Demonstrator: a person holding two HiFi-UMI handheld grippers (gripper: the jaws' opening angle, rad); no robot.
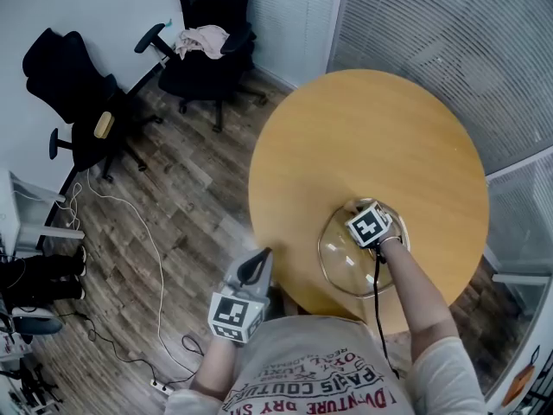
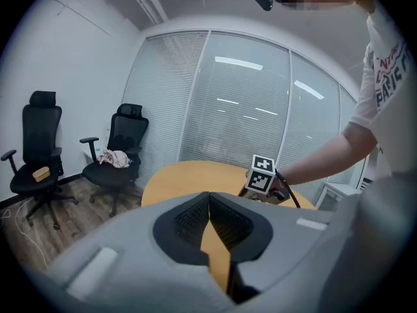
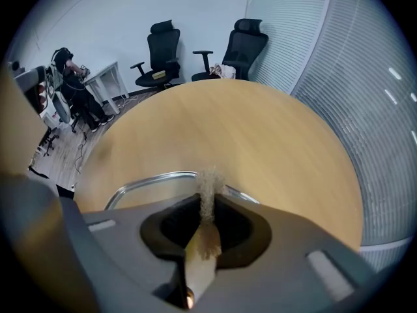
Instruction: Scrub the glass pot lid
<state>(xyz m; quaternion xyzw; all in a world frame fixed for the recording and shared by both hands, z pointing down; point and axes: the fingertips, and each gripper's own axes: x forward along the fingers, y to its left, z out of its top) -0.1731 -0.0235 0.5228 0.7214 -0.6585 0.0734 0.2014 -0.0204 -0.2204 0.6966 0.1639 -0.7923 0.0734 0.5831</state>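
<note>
The glass pot lid (image 1: 344, 264) lies flat on the round wooden table (image 1: 371, 128), near its front edge. My right gripper (image 1: 357, 208) is over the lid's far side, shut on a thin tan scouring pad (image 3: 208, 191) that sticks out past the jaws. In the right gripper view the lid's metal rim (image 3: 148, 178) curves just ahead of the jaws. My left gripper (image 1: 259, 258) hangs off the table's left edge above the floor. Its jaws (image 2: 209, 197) are shut with nothing between them, and it points across the table (image 2: 182, 175) at the right gripper's marker cube (image 2: 261, 174).
Two black office chairs (image 1: 206, 54) (image 1: 76, 102) stand on the wood floor at the left, one holding a crumpled cloth (image 1: 203, 40). Cables (image 1: 155, 266) trail over the floor. A glass wall with blinds (image 1: 449, 33) curves behind the table.
</note>
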